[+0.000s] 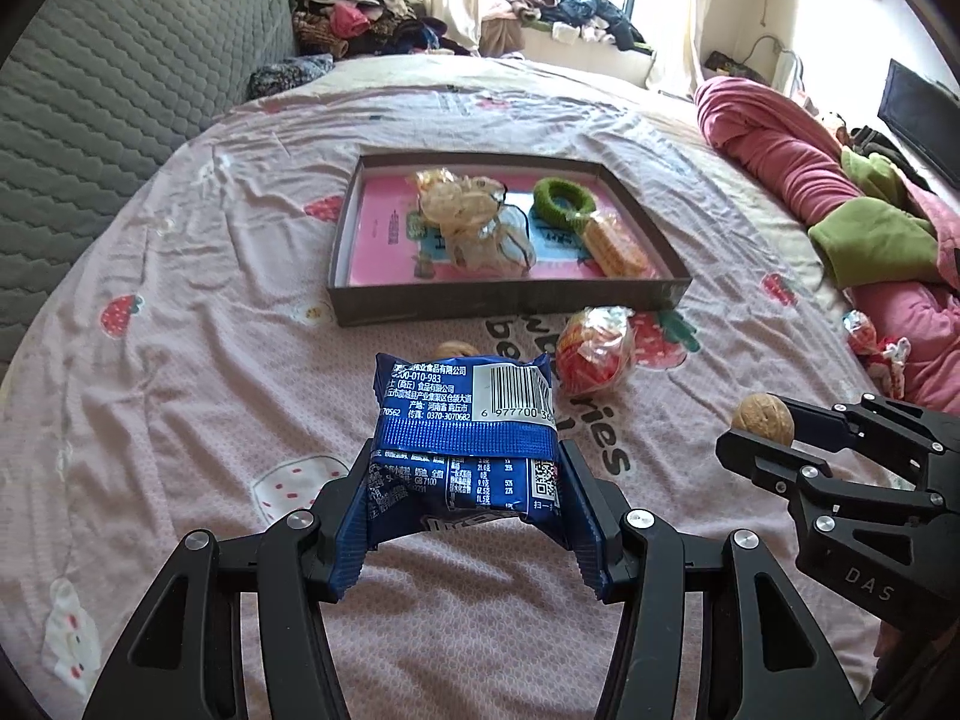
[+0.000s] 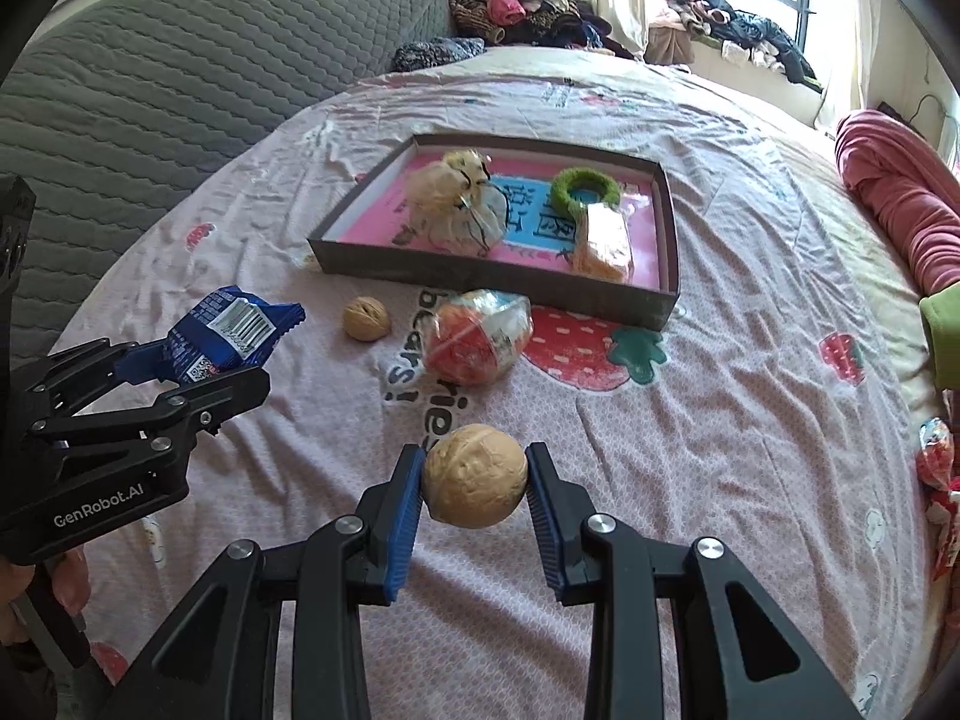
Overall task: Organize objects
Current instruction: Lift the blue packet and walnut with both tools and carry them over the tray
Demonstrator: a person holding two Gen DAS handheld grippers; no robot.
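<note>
a: since both hands are full, what step is this?

b: carrying. the left gripper [image 1: 465, 498] is squeezed on a blue snack pack [image 1: 462, 426]. the right gripper [image 2: 474, 486] pinches a walnut [image 2: 475, 476].

a: next?

b: i think lift both over the wall of the box [image 1: 510, 300] ahead and let go inside. another walnut [image 2: 366, 317] and a red candy bag [image 2: 477, 336] wait on the bed.

a: any words?

b: "genrobot.ai", "das", a barcode.

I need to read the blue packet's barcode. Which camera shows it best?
The left wrist view: the blue packet sits close and face-on in the left tongs. The right wrist view shows it small, angled, at the left edge.
</note>
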